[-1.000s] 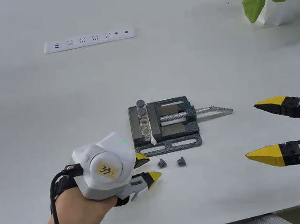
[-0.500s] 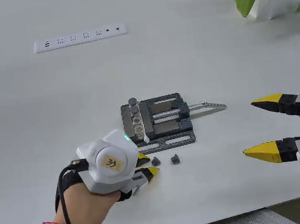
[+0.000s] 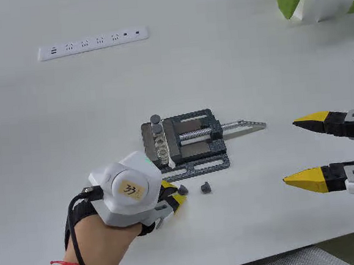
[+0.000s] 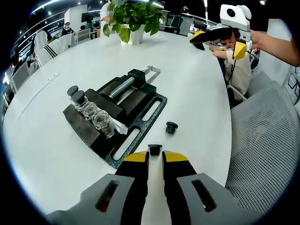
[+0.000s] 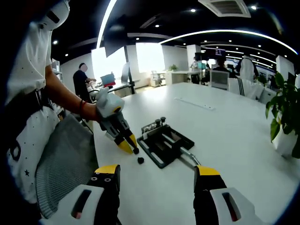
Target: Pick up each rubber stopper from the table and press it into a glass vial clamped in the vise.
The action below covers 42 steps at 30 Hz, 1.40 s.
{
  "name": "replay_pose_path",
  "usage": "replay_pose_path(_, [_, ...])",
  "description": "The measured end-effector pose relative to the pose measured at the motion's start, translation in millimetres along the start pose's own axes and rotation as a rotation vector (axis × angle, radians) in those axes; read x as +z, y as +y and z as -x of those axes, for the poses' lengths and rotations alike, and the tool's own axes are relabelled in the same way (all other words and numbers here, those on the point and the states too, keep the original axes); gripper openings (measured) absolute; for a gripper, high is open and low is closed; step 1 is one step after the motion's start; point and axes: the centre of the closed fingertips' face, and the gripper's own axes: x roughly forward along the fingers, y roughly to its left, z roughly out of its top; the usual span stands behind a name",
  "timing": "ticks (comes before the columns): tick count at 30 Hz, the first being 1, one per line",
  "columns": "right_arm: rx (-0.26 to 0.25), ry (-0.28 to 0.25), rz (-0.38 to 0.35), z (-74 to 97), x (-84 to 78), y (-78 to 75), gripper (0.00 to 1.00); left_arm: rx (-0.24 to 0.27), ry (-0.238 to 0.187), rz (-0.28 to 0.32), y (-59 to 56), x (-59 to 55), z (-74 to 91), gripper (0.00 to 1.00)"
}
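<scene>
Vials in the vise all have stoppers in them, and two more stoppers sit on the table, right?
Not all. The left gripper view shows two stoppered vials and two open vials in the vise. Two loose stoppers do sit on the table.

Only one marking can be read from where I stand: a small yellow sticker point(image 3: 129, 189) on the round white housing of the left tool point(image 3: 177, 194), handwritten "33". The white power strip point(image 3: 93, 43) near the worktop's point(image 3: 252, 71) far edge shows no lettering I can make out.
</scene>
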Motion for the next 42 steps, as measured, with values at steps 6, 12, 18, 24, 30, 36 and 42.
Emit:
replay_pose_path(6, [-0.004, 0.002, -0.001, 0.9, -1.8, -2.3, 0.61, -0.002, 0.004, 0.001, 0.4, -0.5, -0.6, 0.06])
replay_pose_path(12, [-0.003, 0.005, -0.003, 0.9, -3.5, -3.2, 0.61, -0.003, 0.004, 0.009, 0.6, -0.3, -0.7, 0.05])
replay_pose_path(18, [0.002, 0.006, -0.001, -1.4, -0.2, 0.2, 0.61, -0.002, 0.006, -0.002, 0.8, -0.4, -0.9, 0.05])
replay_pose_path(24, [0.005, 0.011, 0.003, -2.9, 0.2, -0.4, 0.60, -0.006, 0.011, -0.012, 0.7, -0.9, -0.6, 0.04])
replay_pose_path(30, [0.008, 0.010, 0.007, -3.6, 0.8, -1.3, 0.60, -0.013, 0.011, -0.013, -1.3, -0.7, 0.3, 0.04])
replay_pose_path(36, [0.018, 0.017, 0.010, -5.0, 2.4, 1.8, 0.60, -0.022, -0.014, -0.009, -3.1, 3.9, 2.3, 0.04])
replay_pose_path(42, [0.039, 0.036, 0.026, -8.4, 8.4, 7.9, 0.59, -0.042, -0.058, -0.005, -9.1, 15.9, 14.6, 0.04])
